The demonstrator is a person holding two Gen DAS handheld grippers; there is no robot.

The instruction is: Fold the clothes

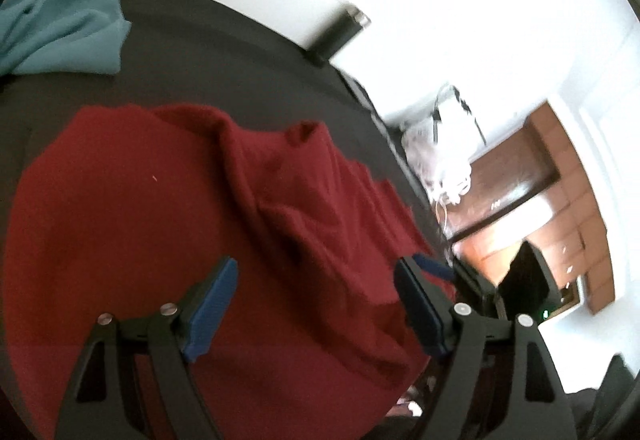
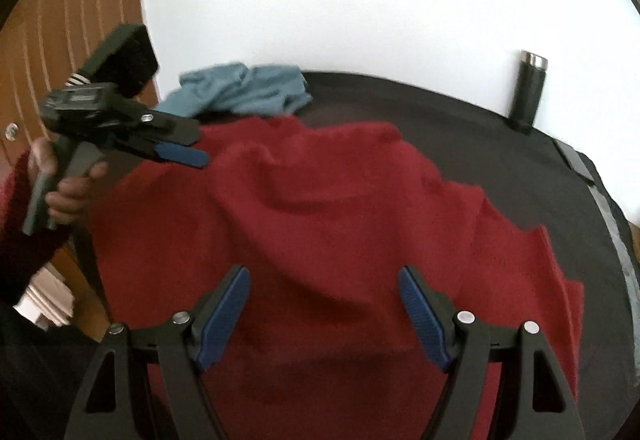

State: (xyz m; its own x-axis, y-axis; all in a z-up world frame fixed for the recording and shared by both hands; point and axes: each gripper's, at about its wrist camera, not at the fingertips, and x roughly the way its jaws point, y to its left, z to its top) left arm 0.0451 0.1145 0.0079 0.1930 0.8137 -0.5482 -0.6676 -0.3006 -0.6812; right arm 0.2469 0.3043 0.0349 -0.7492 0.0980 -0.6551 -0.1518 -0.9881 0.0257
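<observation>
Red knit garment (image 2: 320, 200): soft, limp, light, rumpled on dark table (image 2: 500, 168); best pinched at edge or corner; left gripper (image 1: 316, 304) and right gripper (image 2: 324, 308) both spread wide, empty

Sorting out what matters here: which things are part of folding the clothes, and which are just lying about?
Job: red garment, blue garment, left gripper and right gripper, both open.
Lying about: dark bottle, black table cover.
</observation>
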